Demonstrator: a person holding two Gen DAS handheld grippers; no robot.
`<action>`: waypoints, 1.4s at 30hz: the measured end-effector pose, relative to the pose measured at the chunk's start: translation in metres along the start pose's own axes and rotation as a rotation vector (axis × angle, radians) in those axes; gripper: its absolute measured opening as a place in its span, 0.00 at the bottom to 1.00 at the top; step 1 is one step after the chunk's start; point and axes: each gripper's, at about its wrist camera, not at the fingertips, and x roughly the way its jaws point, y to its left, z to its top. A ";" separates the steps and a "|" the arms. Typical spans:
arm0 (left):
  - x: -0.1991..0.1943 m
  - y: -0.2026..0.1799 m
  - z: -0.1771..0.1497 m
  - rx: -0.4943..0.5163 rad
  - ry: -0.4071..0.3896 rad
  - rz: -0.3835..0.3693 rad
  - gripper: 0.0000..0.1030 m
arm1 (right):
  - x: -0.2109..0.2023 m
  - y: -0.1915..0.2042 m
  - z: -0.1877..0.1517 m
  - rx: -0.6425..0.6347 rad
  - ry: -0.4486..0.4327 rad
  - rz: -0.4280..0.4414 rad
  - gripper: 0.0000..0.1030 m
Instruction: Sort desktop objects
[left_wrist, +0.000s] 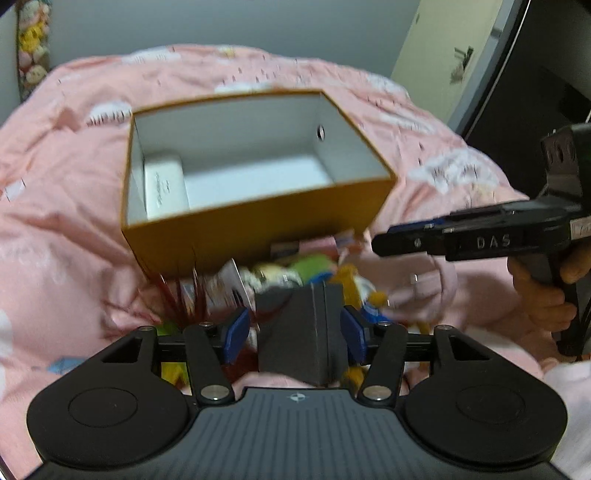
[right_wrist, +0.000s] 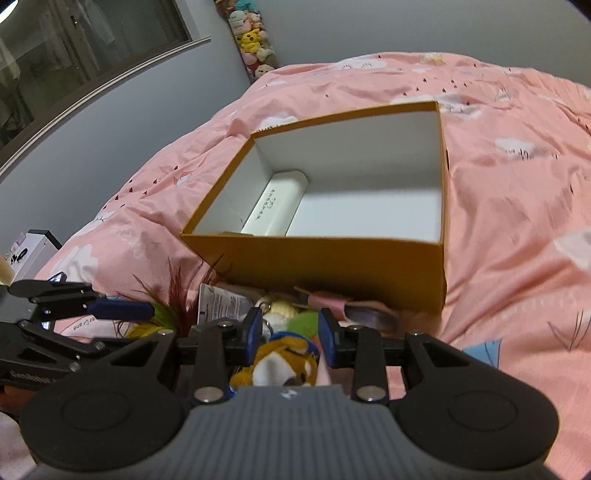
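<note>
Nearest the lens in the left wrist view, the left gripper (left_wrist: 293, 334) is standing with its blue pads spread; a dark grey box (left_wrist: 303, 332) is sitting between them, the right pad touching or nearly touching its side, the left pad standing clear of it. Whether the box is being gripped cannot be told. Above it, at mid-frame, an open orange box (left_wrist: 258, 236) is resting on the pink bedcover (left_wrist: 55, 221), with a white packet (left_wrist: 164, 188) lying against its left inner wall. At the right edge a hand (left_wrist: 546, 291) is holding the other tool.

Low in the right wrist view, the right gripper (right_wrist: 290, 336) is standing narrowly open around a tiger plush (right_wrist: 284, 363); contact with the pads cannot be told. Left of it red feathers (right_wrist: 177, 291) and a printed card (right_wrist: 221, 304) are lying before the orange box.
</note>
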 end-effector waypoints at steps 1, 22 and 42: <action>0.002 -0.001 -0.002 0.004 0.013 -0.006 0.62 | 0.000 0.000 -0.002 0.003 0.007 0.001 0.35; 0.028 -0.025 0.011 0.049 0.090 -0.005 0.63 | -0.016 -0.004 -0.006 -0.001 0.036 -0.055 0.35; 0.025 -0.051 0.033 0.116 0.087 -0.029 0.63 | 0.006 -0.012 0.021 -0.131 0.202 -0.078 0.36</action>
